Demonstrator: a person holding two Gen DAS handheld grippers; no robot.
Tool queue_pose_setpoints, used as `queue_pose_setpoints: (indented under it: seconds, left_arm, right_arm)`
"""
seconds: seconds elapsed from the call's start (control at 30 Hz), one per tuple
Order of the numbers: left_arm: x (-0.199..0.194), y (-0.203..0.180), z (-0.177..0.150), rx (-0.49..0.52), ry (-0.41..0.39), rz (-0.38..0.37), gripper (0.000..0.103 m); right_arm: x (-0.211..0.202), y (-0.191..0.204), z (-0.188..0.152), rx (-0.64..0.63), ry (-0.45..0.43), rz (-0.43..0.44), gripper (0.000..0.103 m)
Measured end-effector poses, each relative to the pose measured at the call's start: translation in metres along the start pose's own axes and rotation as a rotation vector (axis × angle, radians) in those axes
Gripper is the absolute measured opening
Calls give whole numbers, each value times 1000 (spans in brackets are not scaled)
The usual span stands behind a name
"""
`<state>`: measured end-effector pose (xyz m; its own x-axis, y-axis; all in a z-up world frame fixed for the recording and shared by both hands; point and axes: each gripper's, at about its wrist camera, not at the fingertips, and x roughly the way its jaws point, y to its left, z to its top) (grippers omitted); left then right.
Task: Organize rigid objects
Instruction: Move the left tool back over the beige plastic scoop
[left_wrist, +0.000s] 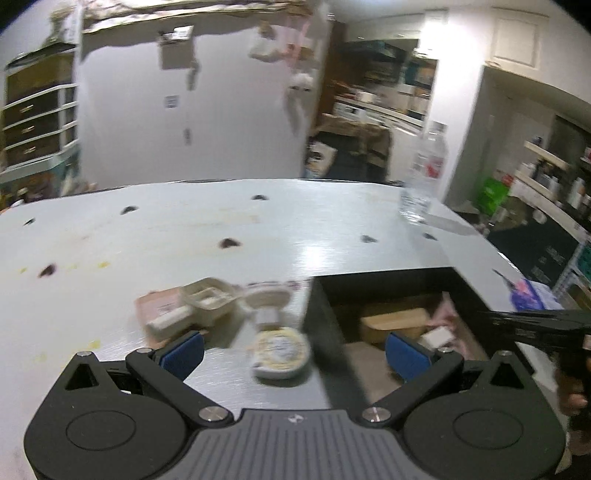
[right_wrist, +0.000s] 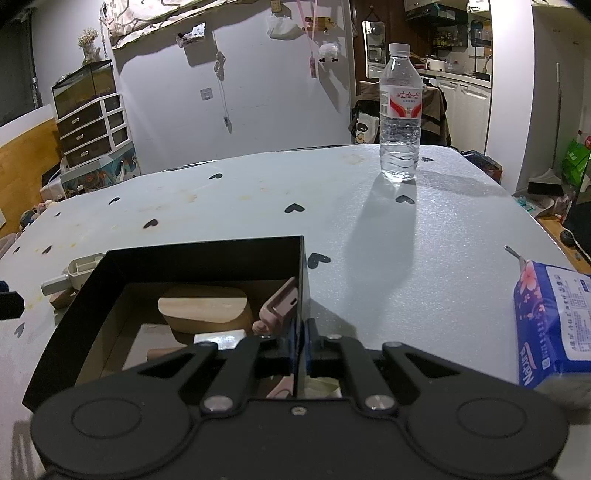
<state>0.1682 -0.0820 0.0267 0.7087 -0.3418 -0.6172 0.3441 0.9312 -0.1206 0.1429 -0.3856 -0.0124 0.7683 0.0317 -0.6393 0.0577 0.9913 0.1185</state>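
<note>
1. The left tool (left_wrist: 293, 350) gapes wide and empty above the counter (left_wrist: 147, 229).
2. A round tin (left_wrist: 279, 349) lies on the counter just left of the black box (right_wrist: 199, 254).
3. The right tool (right_wrist: 301, 345) pinches the box's right wall.
4. A wooden block (right_wrist: 205, 306) sits inside the box.

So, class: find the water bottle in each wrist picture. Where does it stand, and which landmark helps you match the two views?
Left wrist view: water bottle, blurred, upper right, near the table's far edge.
Right wrist view: water bottle, sharp, upper right of centre, upright on the table.
Shared landmark: the black box.
</note>
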Motion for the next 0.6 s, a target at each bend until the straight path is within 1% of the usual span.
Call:
queue_pose_setpoints:
  seconds: [0.07,0.3,0.4,0.47,0.53,0.6]
  left_arm:
    - [0,9,-2,-25,-2,24,103]
    - [7,30,-10,-65,-30,114,103]
    - [13,38,-12,-82,-78,165,103]
    - [17,42,-11,-71,-120,195,103]
    - [23,47,-9,-59,-151,204,102]
    - [32,50,-7,-43,-163,205,100]
  right_arm:
    - [0,-1,0,1,0,-2,5]
    - [0,0,-1,2,4,-8,5]
    - [0,1,-1,1,4,-10,5]
    - [0,1,-1,2,4,-10,5]
    - [1,1,-1,2,5,-11,5]
    - [1,1,-1,3,6,-12,5]
